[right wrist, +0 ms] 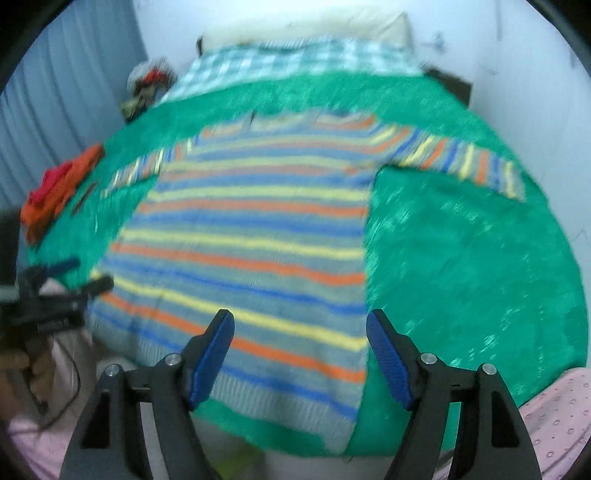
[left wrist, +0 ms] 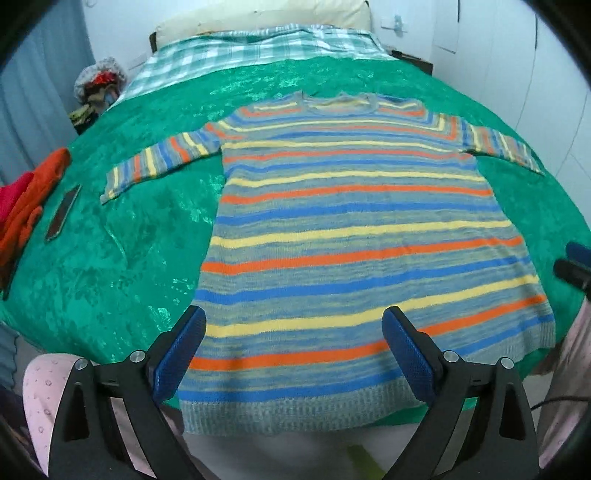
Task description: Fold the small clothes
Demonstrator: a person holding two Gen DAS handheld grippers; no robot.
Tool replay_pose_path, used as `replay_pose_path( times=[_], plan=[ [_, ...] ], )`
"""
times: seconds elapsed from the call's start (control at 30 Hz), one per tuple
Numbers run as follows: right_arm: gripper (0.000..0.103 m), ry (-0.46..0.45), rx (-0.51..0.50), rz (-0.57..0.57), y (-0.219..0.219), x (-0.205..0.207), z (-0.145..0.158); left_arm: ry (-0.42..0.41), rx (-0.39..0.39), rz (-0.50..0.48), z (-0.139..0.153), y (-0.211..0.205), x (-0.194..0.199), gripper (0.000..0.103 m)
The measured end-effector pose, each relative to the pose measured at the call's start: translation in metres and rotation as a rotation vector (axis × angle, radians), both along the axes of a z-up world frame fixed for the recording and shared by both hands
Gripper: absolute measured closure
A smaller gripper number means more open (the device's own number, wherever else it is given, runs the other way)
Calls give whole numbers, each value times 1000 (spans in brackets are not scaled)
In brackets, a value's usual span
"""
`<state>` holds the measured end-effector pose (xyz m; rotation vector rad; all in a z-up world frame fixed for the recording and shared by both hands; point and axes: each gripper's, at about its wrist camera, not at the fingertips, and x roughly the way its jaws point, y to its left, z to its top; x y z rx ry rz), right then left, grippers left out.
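Observation:
A striped knit sweater (left wrist: 354, 236) in blue, orange, yellow and grey lies flat on the green bedspread (left wrist: 122, 258), sleeves spread out, hem toward me. My left gripper (left wrist: 293, 328) is open and empty above the hem's left part. My right gripper (right wrist: 300, 332) is open and empty above the hem's right part of the sweater (right wrist: 251, 243). The right gripper's tips show at the right edge of the left wrist view (left wrist: 572, 262). The left gripper shows at the left of the right wrist view (right wrist: 70, 278). The right wrist view is blurred.
A pile of red and orange clothes (left wrist: 26, 210) lies at the bed's left edge, a dark flat phone-like object (left wrist: 62, 212) beside it. A checked blanket (left wrist: 251, 48) and pillow (left wrist: 266, 14) lie at the head. A cluttered stand (left wrist: 98, 92) is at far left.

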<state>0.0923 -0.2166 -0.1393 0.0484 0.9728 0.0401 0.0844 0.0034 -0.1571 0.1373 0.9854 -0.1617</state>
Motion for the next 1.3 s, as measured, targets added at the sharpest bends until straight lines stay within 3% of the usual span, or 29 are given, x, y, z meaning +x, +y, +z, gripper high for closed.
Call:
replay_pose_path(
  times=[0.3, 1.07, 1.2, 1.3],
  plan=[
    [28, -46, 2, -36, -10, -7, 16, -55, 22, 14, 11, 0, -4, 6],
    [28, -21, -19, 0, 6, -1, 4, -38, 34, 18, 5, -1, 4, 6],
    [28, 4, 43, -6, -2, 6, -1, -55, 5, 30, 9, 3, 7, 6],
    [28, -2, 157, -64, -38, 22, 3, -64, -36, 63, 11, 11, 11, 6]
  ],
)
